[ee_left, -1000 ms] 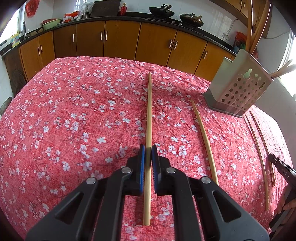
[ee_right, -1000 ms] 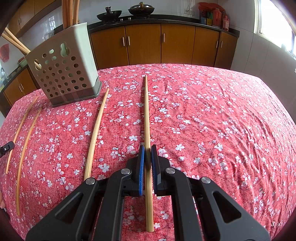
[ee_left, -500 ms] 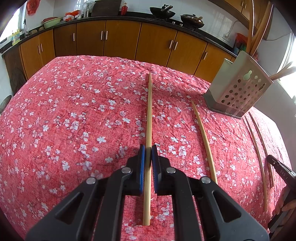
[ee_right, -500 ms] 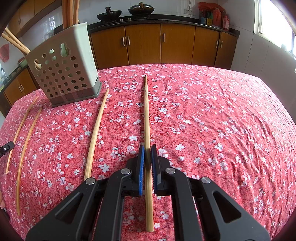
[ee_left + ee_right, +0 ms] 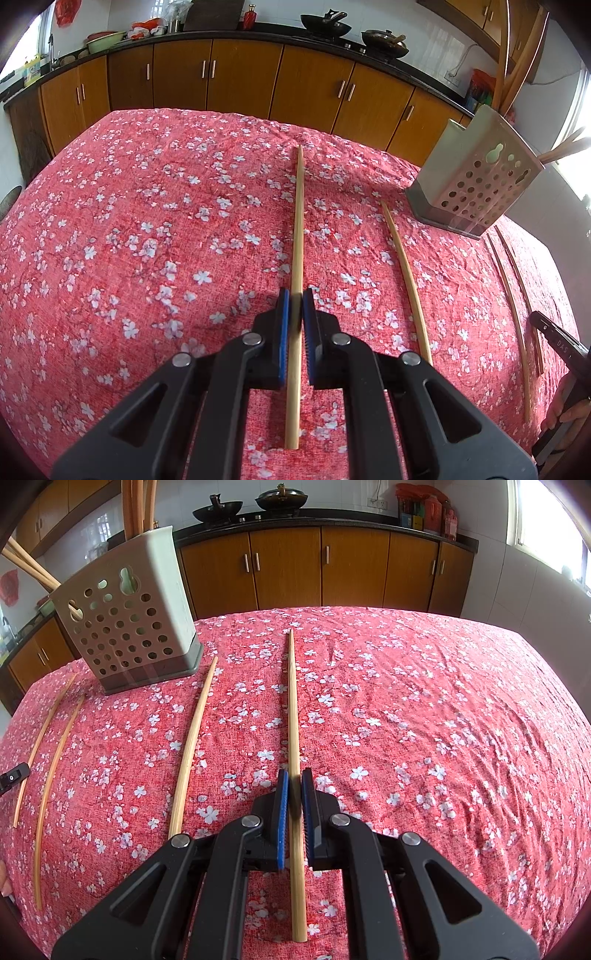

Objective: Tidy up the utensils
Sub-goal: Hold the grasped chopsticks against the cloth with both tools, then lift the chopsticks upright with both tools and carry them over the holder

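In the left wrist view my left gripper [image 5: 295, 306] is shut on a long bamboo chopstick [image 5: 298, 221] that runs straight ahead, low over the flowered cloth. The right wrist view shows my right gripper [image 5: 292, 786] shut the same way on another chopstick [image 5: 293, 709]. One loose chopstick [image 5: 406, 280] [image 5: 192, 746] lies between the two. A perforated grey utensil holder [image 5: 476, 184] [image 5: 125, 627] with several chopsticks in it stands at the far side. I cannot tell whether the held sticks touch the cloth.
Two more sticks [image 5: 511, 306] [image 5: 48, 760] show at the edge of each view, beside the other gripper's black tip [image 5: 557, 339] [image 5: 13, 775] and a hand [image 5: 569, 413]. Wooden cabinets and a counter with pans [image 5: 280, 498] stand behind the table.
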Tool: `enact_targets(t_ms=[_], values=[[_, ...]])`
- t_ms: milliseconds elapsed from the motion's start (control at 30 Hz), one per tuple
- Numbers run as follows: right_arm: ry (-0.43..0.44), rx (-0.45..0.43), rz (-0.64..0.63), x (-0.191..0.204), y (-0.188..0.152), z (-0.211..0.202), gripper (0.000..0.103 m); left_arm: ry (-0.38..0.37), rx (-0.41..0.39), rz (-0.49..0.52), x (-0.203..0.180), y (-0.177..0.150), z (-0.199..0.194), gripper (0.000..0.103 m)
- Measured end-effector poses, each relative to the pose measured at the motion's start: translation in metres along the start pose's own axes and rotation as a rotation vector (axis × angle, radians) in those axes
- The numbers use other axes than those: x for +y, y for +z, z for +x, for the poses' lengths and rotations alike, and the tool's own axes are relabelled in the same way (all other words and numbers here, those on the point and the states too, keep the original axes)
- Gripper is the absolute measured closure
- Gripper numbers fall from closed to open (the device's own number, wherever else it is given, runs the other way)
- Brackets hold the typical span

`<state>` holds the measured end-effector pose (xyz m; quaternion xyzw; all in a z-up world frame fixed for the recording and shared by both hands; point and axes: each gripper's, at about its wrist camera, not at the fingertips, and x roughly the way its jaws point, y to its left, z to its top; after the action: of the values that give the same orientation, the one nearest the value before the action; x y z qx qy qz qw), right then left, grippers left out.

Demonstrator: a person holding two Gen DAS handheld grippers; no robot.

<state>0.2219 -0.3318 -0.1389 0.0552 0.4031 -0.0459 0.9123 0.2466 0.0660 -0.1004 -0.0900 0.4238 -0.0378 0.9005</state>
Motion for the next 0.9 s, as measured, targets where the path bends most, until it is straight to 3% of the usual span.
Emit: enact_targets(t_ms=[600,900], values=[[0.009,-0.020,0.017,-0.009,-0.004,-0.018,0.095,0.106,0.020,0.171,-0.020,-0.017,-0.013,0.095],[0.027,-0.233,0.036,-0.020,0.025,-0.091,0.095,0.027,-0.180,0.115,-0.017,0.022,-0.088,0.095]])
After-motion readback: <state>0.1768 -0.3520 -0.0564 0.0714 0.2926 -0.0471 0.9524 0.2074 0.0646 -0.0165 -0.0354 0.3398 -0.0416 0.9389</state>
